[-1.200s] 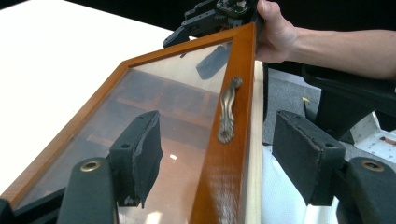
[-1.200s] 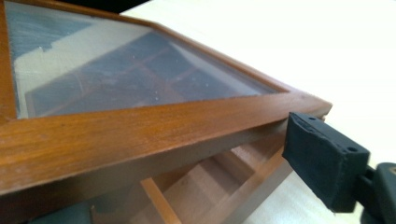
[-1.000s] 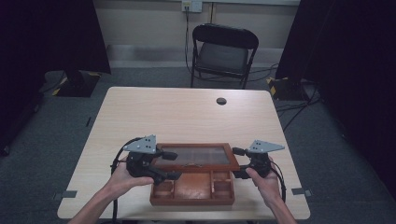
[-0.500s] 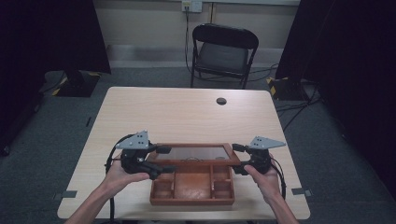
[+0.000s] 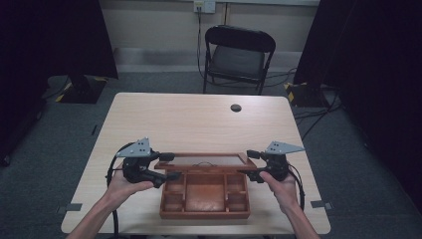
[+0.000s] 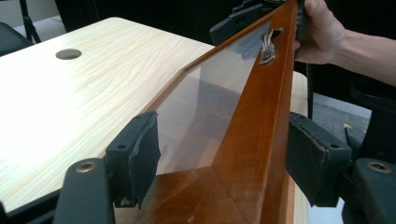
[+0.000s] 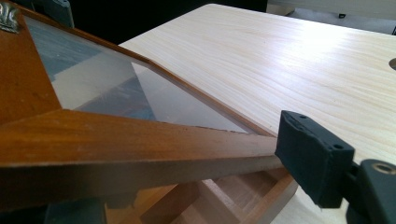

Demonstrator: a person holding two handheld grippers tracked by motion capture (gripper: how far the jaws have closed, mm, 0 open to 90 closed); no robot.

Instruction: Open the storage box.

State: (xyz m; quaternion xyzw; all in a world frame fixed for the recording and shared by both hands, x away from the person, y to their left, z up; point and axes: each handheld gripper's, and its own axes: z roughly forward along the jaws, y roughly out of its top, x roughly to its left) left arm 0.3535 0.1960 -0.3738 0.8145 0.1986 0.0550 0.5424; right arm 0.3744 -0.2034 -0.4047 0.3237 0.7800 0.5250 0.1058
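Observation:
A brown wooden box (image 5: 204, 214) with several compartments sits at the table's near edge. Its glass-paned lid (image 5: 205, 160) is raised on the back hinge, and a small metal clasp (image 6: 268, 44) shows on its free edge. My left gripper (image 5: 171, 166) grips the lid's left end, one pad (image 6: 135, 158) on the glass side and the other pad (image 6: 313, 158) on the outer side. My right gripper (image 5: 247, 163) is shut on the lid's right end. One of its pads (image 7: 310, 161) presses the frame, and the other jaw is hidden under the wood.
The pale wooden table (image 5: 199, 124) stretches away behind the box, with a round cable hole (image 5: 236, 107) near its far edge. A black folding chair (image 5: 239, 55) stands beyond the table. Cables trail from both grippers over the near edge.
The lid has swung further up and back, so more of the box's compartments show. My left gripper has shifted a little to the left. The right hand has hardly moved.

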